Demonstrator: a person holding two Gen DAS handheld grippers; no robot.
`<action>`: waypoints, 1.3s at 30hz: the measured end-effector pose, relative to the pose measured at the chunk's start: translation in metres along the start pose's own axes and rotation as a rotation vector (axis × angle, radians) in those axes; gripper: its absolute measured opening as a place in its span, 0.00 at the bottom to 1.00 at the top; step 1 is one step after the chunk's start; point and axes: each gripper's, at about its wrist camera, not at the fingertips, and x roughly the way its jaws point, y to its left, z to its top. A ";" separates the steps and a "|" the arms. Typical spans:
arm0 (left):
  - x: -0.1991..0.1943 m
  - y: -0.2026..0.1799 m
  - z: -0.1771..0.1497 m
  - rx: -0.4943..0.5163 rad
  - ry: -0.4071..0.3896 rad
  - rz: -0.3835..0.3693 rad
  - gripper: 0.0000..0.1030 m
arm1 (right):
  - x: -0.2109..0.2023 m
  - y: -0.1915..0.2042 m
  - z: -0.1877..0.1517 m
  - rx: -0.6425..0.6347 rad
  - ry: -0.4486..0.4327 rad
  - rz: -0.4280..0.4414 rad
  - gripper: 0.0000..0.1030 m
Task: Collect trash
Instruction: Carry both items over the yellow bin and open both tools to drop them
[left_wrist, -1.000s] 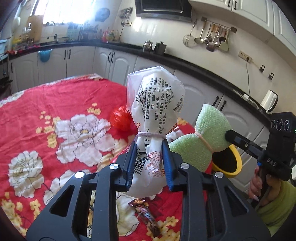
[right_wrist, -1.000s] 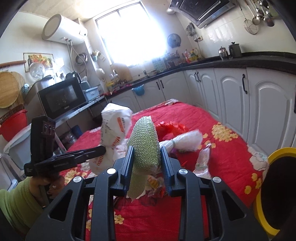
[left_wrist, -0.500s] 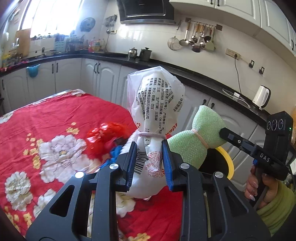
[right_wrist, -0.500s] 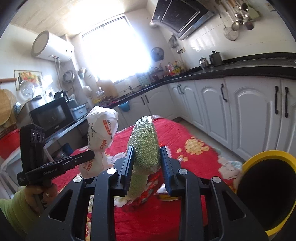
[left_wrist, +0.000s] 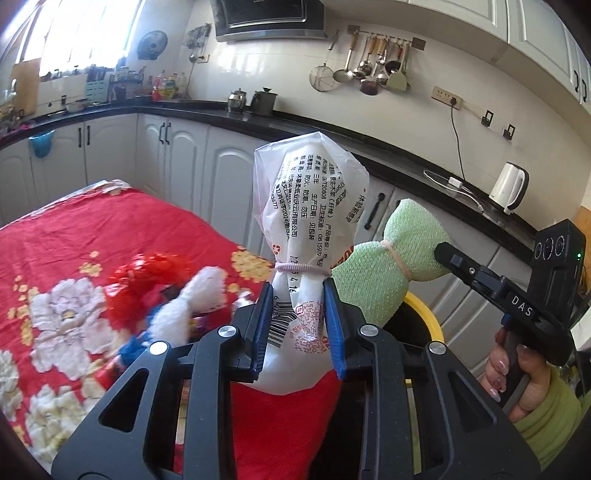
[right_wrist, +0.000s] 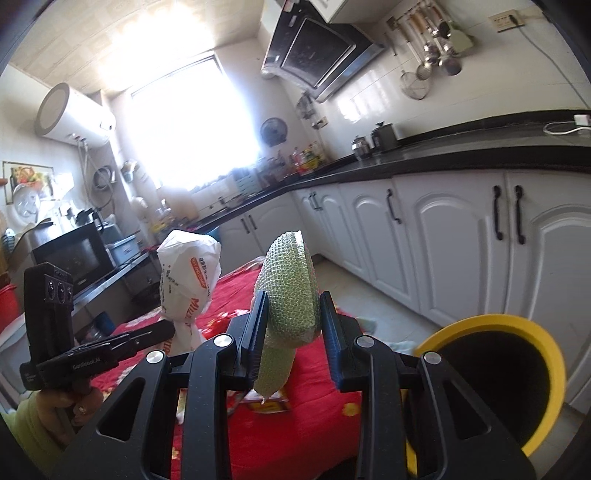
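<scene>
The green foam wrap (right_wrist: 291, 291) stood upright, pinched in your right gripper (right_wrist: 291, 317), with the yellow-rimmed bin (right_wrist: 491, 384) low to its right, nearer this hand. Your left gripper (left_wrist: 298, 325) pinched the white printed bag (left_wrist: 308, 236) upright below its tie, over the red tablecloth (left_wrist: 92, 236), the bin beyond the wrap.
</scene>
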 end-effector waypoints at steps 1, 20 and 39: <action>0.003 -0.004 0.000 0.003 0.003 -0.003 0.20 | -0.003 -0.004 0.001 0.000 -0.005 -0.012 0.26; 0.072 -0.065 -0.012 0.018 0.106 -0.100 0.20 | -0.044 -0.087 -0.008 -0.014 -0.037 -0.261 0.26; 0.135 -0.119 -0.044 0.031 0.231 -0.153 0.21 | -0.052 -0.149 -0.034 0.077 0.009 -0.394 0.26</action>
